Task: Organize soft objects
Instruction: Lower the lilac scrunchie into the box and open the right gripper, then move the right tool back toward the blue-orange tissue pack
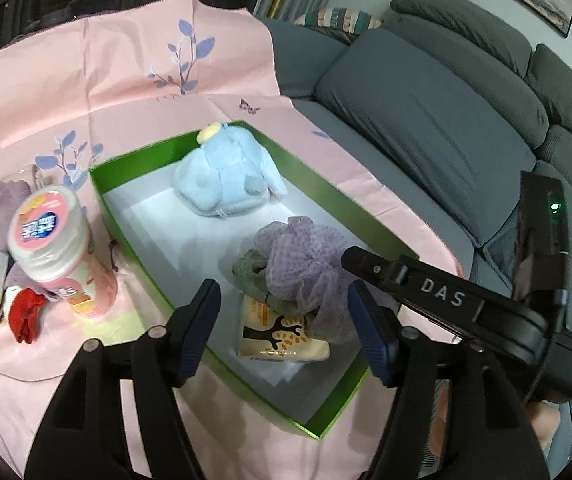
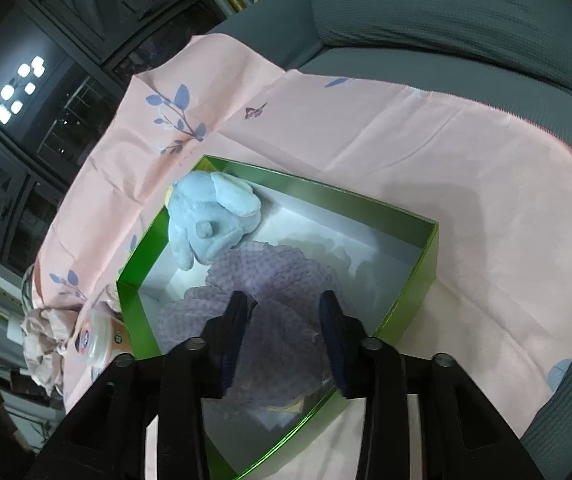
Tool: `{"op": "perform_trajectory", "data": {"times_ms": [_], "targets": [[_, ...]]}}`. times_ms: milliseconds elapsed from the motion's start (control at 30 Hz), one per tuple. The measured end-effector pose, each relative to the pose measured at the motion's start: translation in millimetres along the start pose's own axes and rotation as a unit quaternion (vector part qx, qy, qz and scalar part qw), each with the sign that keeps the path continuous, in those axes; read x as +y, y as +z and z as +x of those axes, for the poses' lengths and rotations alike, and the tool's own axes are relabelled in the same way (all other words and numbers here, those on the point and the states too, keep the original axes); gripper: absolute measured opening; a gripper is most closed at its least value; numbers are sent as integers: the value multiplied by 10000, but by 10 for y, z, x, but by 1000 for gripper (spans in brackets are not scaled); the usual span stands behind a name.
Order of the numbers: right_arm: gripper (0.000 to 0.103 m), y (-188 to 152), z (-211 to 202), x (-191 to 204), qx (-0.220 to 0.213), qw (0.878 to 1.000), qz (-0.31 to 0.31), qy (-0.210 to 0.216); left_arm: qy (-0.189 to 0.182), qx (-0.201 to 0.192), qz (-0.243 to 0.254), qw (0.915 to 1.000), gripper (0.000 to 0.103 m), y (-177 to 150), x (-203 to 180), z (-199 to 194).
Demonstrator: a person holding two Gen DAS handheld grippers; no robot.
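The left claw [image 1: 284,330] hangs open above the green box [image 1: 134,236], nothing between its pads; the right claw [image 2: 282,334] stands apart around the purple mesh puff [image 2: 282,280], its pads not visibly pressing it; inside the box, the blue plush toy [image 1: 226,176] sits toward the far corner, the puff, a grey-green scrunchie [image 1: 252,272] and a tissue packet [image 1: 282,332] toward the near end; the box rests on a pink cloth [image 1: 126,68] over a sofa [image 1: 426,112].

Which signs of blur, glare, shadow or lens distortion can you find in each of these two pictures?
Left wrist view: the bottle is motion-smeared, the green box edges bow, corners are vignetted black. Right wrist view: window lights blow out white, the box wall shines with glare, the purple mesh pouf is soft, shadows cross the white box floor.
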State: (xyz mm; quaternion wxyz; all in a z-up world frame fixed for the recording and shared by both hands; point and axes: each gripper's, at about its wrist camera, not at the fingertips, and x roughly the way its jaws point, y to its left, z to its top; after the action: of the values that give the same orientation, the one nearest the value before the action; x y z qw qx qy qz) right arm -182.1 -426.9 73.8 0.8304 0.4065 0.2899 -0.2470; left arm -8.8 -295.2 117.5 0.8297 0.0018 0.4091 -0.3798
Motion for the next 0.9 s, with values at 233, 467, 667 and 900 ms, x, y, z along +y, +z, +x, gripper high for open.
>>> {"op": "perform_trajectory", "data": {"times_ms": [233,467,667,900], "targets": [[70,-25,-121,123,-259,9993,-220,-123,-21,-285,-17,9996,82,-70,82,-301],[87,-57,-268,275,-558,9969,-505,-242,14,-619,-123,9980,95,-166,236,-654],[88,-117,-385,459,-774,9919,-856,-527,228,-857,-211,9958,95,-285,440,-985],[97,-215,-503,723,-1026,9839,-1302,-674,667,-1044,-525,9909,102,-504,860,-1366]]}}
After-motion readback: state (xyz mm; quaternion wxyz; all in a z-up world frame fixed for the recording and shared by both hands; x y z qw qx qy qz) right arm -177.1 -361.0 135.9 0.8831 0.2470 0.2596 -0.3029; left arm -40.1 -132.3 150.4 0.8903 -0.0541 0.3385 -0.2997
